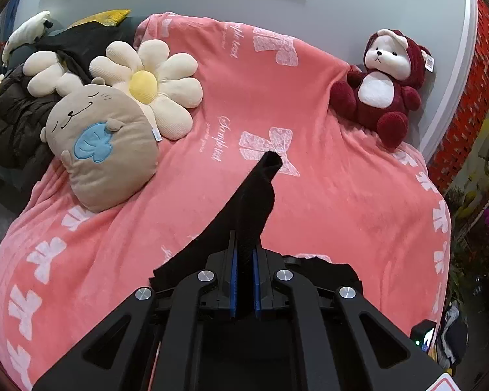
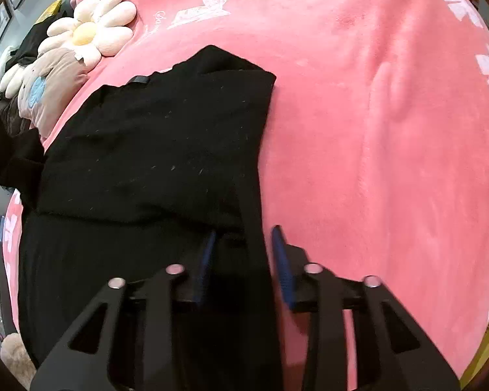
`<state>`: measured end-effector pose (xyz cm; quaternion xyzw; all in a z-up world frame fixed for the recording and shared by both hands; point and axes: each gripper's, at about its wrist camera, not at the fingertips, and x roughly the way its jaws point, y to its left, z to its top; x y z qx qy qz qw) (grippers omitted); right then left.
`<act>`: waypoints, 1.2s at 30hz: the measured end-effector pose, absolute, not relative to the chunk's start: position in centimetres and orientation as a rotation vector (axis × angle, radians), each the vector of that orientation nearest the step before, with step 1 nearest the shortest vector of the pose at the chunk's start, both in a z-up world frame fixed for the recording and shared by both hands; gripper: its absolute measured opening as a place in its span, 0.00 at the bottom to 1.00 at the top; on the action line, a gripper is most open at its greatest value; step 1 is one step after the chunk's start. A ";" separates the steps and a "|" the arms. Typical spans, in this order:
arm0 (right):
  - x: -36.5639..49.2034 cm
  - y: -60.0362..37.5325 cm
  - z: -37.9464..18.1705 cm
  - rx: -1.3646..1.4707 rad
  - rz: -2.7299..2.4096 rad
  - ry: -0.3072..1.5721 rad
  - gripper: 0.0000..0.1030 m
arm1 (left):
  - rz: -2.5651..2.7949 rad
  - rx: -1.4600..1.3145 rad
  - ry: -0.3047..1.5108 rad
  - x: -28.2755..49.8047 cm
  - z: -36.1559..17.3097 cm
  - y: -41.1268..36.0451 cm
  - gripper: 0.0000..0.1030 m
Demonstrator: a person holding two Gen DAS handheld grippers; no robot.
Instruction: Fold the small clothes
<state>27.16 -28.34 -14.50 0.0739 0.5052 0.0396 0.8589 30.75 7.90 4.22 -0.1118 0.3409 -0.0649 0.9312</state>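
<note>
We hold our left gripper [image 1: 244, 254] clamped narrow on a raised fold of the small black knit garment [image 1: 257, 195], which lies on the pink fleece blanket with white bows [image 1: 309, 97]. Our right gripper [image 2: 244, 244] hangs over the garment's near edge, its blue pads [image 2: 282, 260] apart, the cloth's edge between them unpinched.

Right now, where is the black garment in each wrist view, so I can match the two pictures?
Left wrist: the black garment rises as a strip from the left gripper, bottom centre, up to mid-frame.
Right wrist: it lies spread over the left and centre, on the pink blanket.
Shared landmark: the flower cushion, upper left in both.
</note>
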 end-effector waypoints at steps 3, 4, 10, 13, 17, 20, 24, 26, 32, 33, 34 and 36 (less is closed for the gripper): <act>26.3 -30.5 -14.8 0.201 0.052 1.058 0.10 | -0.152 -0.203 0.701 30.4 4.1 6.5 0.06; 25.8 -30.4 -15.2 0.195 0.065 1.067 0.11 | -0.163 -0.193 0.704 30.4 4.0 6.0 0.06; 24.0 -28.5 -12.2 0.212 0.068 1.006 0.20 | -0.307 -0.149 0.729 29.9 2.8 -1.3 0.07; 23.3 -28.3 -11.4 0.256 0.106 1.001 0.23 | -0.372 -0.128 0.771 29.6 0.4 -6.2 0.63; 23.0 -26.9 -10.8 0.249 0.151 1.015 0.25 | -0.335 -0.128 0.847 27.7 -4.3 -8.8 0.76; 24.0 -24.9 -9.9 0.235 0.207 0.997 0.29 | -0.299 -0.214 0.939 25.6 -7.2 -5.8 0.76; 28.3 -22.7 -9.5 0.255 0.257 1.001 0.40 | -0.146 -0.199 0.980 23.1 -9.2 0.2 0.75; 31.2 -21.6 -10.5 0.250 0.244 1.026 0.43 | -0.084 -0.194 0.980 22.3 -9.4 2.9 0.75; 36.0 -18.6 -14.1 0.205 0.206 1.117 0.32 | -0.001 -0.257 0.981 21.3 -9.5 8.4 0.75; 36.0 -17.9 -13.8 0.195 0.230 1.117 0.06 | 0.000 -0.251 0.977 21.1 -9.5 8.7 0.75; 36.1 -17.0 -12.8 0.186 0.263 1.114 0.03 | -0.001 -0.229 0.973 21.1 -9.6 8.7 0.75; 35.6 -16.2 -8.9 0.135 0.278 1.014 0.03 | 0.003 -0.174 0.964 21.3 -9.7 8.2 0.75</act>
